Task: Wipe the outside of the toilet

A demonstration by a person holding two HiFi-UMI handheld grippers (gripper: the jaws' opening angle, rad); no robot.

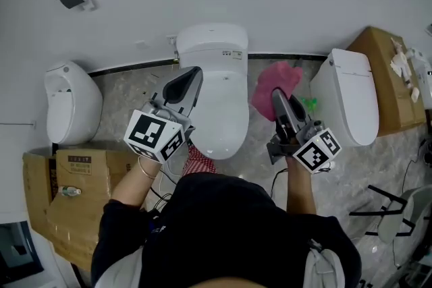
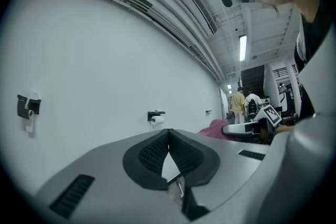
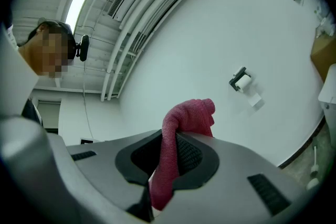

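Nearest, the left gripper (image 2: 168, 132) has its jaws pressed together on nothing, the right gripper (image 3: 167, 150) pinches a crumpled magenta woven cloth (image 3: 190, 117) in the air beside the white ceramic toilet (image 1: 219, 101) beyond, so wiping seems not yet begun.

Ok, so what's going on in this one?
A person stands over a white toilet with a gripper in each hand. The right gripper is shut on a red cloth, held in the air to the toilet's right rather than against it. The left gripper is shut with nothing in it, raised by the toilet's left side. Both gripper views face the wall, so no wiping is under way at this moment.
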